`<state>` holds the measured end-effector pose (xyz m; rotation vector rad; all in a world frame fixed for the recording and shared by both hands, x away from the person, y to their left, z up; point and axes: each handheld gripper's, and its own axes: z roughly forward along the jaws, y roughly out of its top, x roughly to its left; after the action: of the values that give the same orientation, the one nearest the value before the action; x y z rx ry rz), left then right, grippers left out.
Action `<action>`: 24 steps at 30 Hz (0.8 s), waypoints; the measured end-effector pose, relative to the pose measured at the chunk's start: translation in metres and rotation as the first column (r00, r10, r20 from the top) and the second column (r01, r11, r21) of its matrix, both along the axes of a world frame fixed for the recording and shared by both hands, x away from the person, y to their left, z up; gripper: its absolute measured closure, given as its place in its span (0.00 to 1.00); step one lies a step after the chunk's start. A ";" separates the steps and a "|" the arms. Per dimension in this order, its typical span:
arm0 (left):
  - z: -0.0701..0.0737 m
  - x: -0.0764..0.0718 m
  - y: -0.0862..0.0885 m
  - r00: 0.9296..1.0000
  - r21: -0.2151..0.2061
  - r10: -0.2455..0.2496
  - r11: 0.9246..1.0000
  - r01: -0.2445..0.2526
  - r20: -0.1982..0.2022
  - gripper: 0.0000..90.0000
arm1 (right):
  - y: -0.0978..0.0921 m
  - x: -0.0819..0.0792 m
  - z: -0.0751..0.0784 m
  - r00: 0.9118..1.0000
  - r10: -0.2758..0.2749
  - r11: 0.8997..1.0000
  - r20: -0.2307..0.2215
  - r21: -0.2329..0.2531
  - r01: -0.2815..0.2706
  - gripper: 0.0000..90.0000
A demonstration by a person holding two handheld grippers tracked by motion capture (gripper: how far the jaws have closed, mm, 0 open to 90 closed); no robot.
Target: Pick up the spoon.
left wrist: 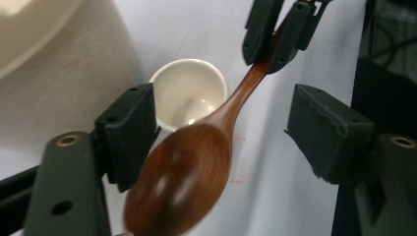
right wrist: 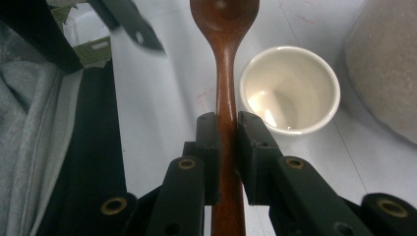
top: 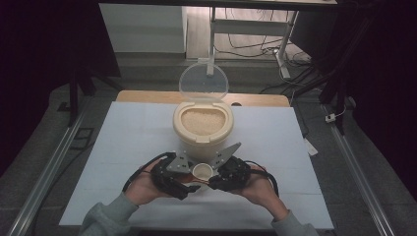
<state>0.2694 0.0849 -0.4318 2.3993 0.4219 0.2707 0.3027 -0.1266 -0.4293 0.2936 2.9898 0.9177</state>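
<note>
A brown wooden spoon (right wrist: 224, 49) is held by its handle in my right gripper (right wrist: 226, 147), which is shut on it. The spoon's bowl (left wrist: 187, 172) lies between the wide-apart jaws of my open left gripper (left wrist: 228, 132), touching neither that I can see. A small empty white cup (left wrist: 189, 93) stands on the table just beyond the spoon. In the high view the cup (top: 202, 171) sits between the left gripper (top: 184, 186) and the right gripper (top: 210, 183), close in front of the rice container (top: 201, 123).
The cream container holds rice, and its clear lid (top: 203, 82) stands open at the back. It sits mid-table on a white sheet (top: 123, 147). A desk frame and cables (top: 275, 44) lie on the floor beyond the table.
</note>
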 end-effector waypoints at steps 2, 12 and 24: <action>-0.001 0.001 -0.006 1.000 0.030 -0.027 0.999 0.027 -0.009 0.36 | 0.001 -0.001 0.000 1.000 0.011 1.000 0.002 -0.001 -0.011 0.88; -0.009 0.003 -0.015 0.997 0.112 -0.070 0.991 0.072 -0.022 0.52 | 0.005 -0.005 0.001 0.998 0.056 0.998 0.015 0.001 -0.056 0.88; -0.017 -0.001 -0.016 0.990 0.151 -0.138 0.978 0.142 -0.036 0.78 | 0.008 -0.011 0.004 0.989 0.131 0.991 0.066 0.006 -0.132 0.88</action>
<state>0.2686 0.0686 -0.4488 2.5712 0.2488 0.2159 0.2917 -0.1184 -0.4254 0.0652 2.9743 0.9339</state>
